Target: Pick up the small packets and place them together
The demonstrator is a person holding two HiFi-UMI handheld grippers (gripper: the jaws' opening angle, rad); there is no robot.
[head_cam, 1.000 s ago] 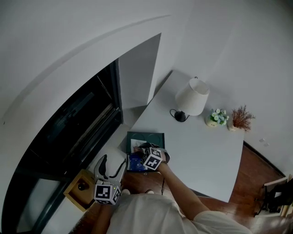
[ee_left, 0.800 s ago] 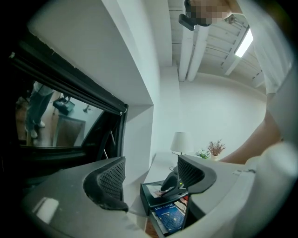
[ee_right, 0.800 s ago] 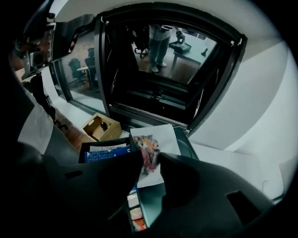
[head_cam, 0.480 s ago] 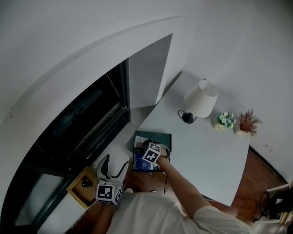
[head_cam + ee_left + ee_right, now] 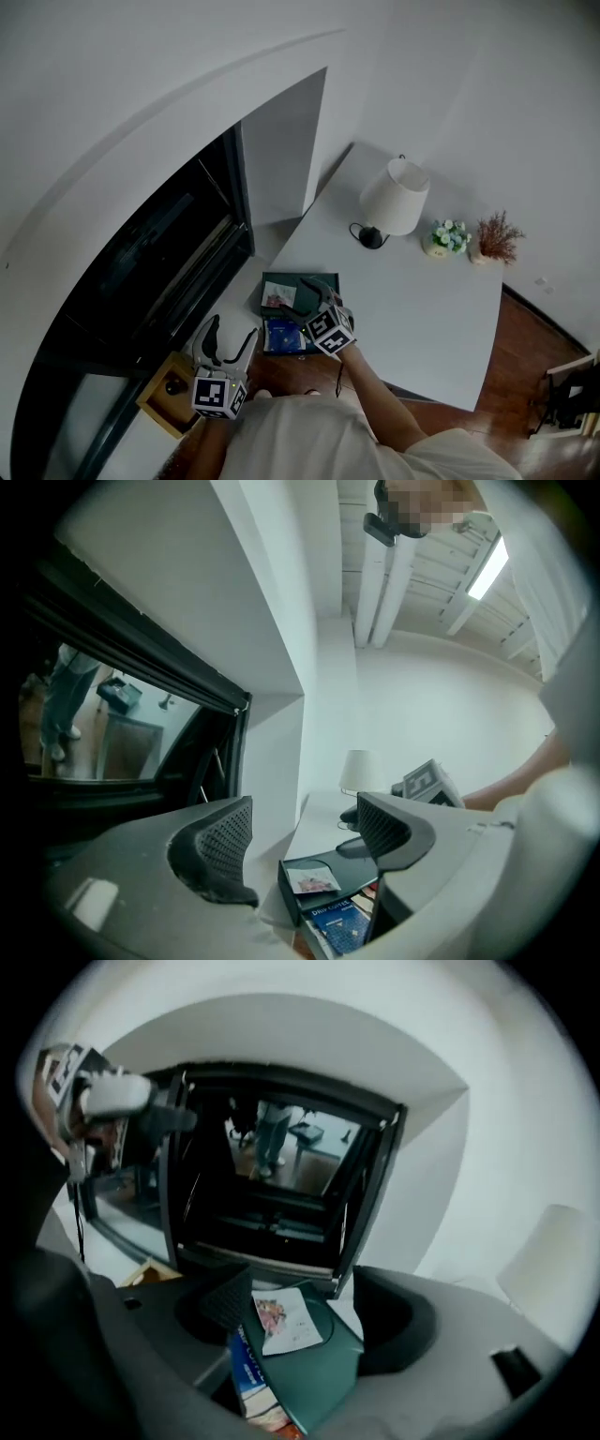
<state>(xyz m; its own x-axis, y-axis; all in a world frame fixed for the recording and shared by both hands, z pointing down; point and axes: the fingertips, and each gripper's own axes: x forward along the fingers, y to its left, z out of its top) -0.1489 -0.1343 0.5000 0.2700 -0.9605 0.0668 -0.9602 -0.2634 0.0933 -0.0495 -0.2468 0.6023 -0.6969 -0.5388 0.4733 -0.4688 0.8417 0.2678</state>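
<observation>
A white packet with a small picture (image 5: pixel 278 299) lies flat in the left part of a dark green tray (image 5: pixel 302 278) near the white table's front corner. A blue packet (image 5: pixel 281 336) lies just in front of the tray. My right gripper (image 5: pixel 312 292) hovers over the tray with its jaws opening wide. In the right gripper view the white packet (image 5: pixel 286 1321) lies on the tray (image 5: pixel 323 1368) between the jaws, touched by neither, with the blue packet (image 5: pixel 248 1368) below it. My left gripper (image 5: pixel 228 339) hangs open and empty left of the table. It looks toward the white packet (image 5: pixel 314 883).
A white lamp (image 5: pixel 394 197) and two small plant pots (image 5: pixel 444 239) stand at the back of the table (image 5: pixel 422 319). A small wooden box (image 5: pixel 169 386) sits low at the left, below a dark window (image 5: pixel 159 253). Wooden floor shows at the right.
My right gripper has drawn back a little toward the person and its jaws stand wider. The white packet now shows in full on the tray. The left gripper has stayed put.
</observation>
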